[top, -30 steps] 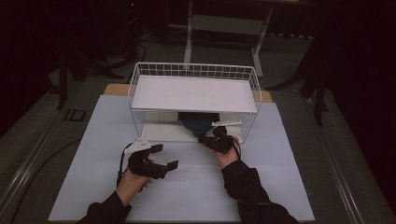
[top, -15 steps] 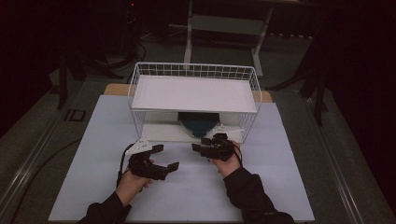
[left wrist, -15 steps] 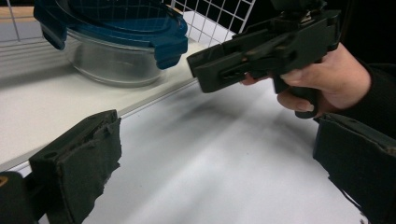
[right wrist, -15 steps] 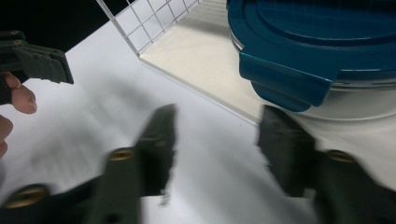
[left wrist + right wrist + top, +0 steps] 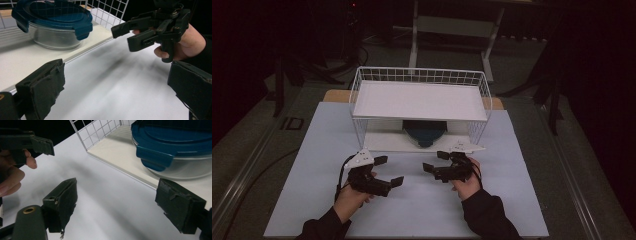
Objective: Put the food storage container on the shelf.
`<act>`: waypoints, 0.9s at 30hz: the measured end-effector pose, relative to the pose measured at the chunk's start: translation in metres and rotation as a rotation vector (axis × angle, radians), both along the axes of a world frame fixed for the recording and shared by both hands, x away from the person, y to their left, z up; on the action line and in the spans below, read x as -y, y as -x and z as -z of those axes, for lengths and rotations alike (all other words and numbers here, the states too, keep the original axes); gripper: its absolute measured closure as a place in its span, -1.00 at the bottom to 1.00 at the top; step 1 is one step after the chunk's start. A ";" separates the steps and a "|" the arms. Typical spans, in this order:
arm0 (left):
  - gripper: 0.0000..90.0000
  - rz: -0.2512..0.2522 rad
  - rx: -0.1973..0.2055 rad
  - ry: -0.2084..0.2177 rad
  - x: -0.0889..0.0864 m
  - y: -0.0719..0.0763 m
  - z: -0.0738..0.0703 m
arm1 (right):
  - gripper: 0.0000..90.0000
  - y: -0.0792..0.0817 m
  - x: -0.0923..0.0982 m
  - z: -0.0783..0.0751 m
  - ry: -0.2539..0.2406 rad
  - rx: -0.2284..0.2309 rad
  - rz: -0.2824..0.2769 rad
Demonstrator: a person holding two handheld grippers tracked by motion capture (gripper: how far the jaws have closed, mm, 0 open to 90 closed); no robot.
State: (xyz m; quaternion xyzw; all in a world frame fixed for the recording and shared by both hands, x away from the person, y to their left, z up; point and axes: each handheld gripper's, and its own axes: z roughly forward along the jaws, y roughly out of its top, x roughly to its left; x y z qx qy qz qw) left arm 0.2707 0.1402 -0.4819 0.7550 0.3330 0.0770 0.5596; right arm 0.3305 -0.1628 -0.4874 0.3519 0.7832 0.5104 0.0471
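Note:
A round glass container with a blue clip lid [image 5: 424,132] stands on the low white board [image 5: 382,142] under the wire rack [image 5: 419,100]. It also appears as the container [image 5: 56,22] and the container [image 5: 175,147] in the gripper views. My right gripper [image 5: 435,161] hovers just in front of the board; its jaws have just been opening and stand wide, with nothing between them [image 5: 120,202]. My left gripper [image 5: 388,170] is open and empty [image 5: 116,87], to the left over the table and pointing toward the right gripper [image 5: 150,30].
The white wire rack carries a bare white top shelf [image 5: 419,100]. A pale blue-white mat [image 5: 512,200] covers the table. Dark floor and stands surround it. The left gripper [image 5: 27,142] and the hand holding it sit close at the left of the right gripper view.
The right gripper has pulled back from the container under the rack toward the person, and its jaws have gone from shut to wide. The left gripper has stayed put.

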 end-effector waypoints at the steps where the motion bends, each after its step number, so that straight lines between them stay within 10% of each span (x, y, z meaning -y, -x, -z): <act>1: -0.97 0.005 0.005 -0.002 -0.001 0.002 0.000 | -0.61 0.003 0.003 0.000 0.002 0.003 0.001; 27: -0.97 0.010 0.034 -0.035 -0.016 0.024 -0.003 | -0.60 0.054 0.058 -0.002 0.025 0.068 0.041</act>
